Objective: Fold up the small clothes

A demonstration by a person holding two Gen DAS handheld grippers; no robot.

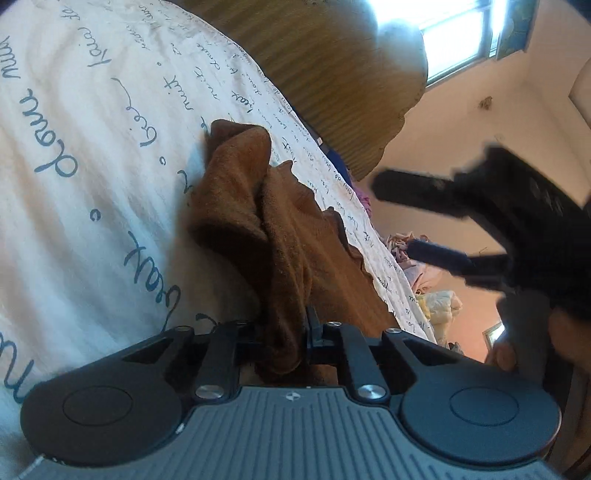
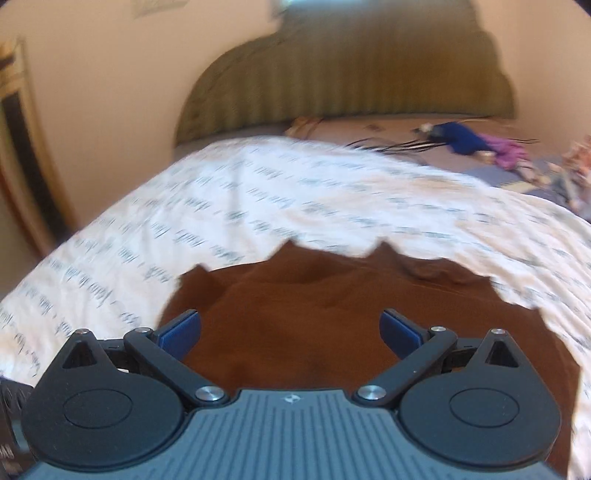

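Note:
A small brown garment (image 1: 258, 221) with a scalloped edge lies bunched on a white bedsheet (image 1: 92, 147) printed with blue script. My left gripper (image 1: 286, 332) is shut on a fold of the garment and holds it close to the camera. My right gripper (image 1: 413, 221) shows in the left wrist view as two dark spread fingers beside the garment. In the right wrist view the right gripper (image 2: 290, 328) is open just above the brown garment (image 2: 332, 314), its blue pads (image 2: 181, 330) wide apart and empty.
A padded olive headboard (image 2: 351, 81) stands at the far end of the bed. Blue and purple clothes (image 2: 476, 144) lie at the far right of the bed, and more clothes (image 1: 436, 280) are piled past the sheet's edge. A window (image 1: 454, 33) is above.

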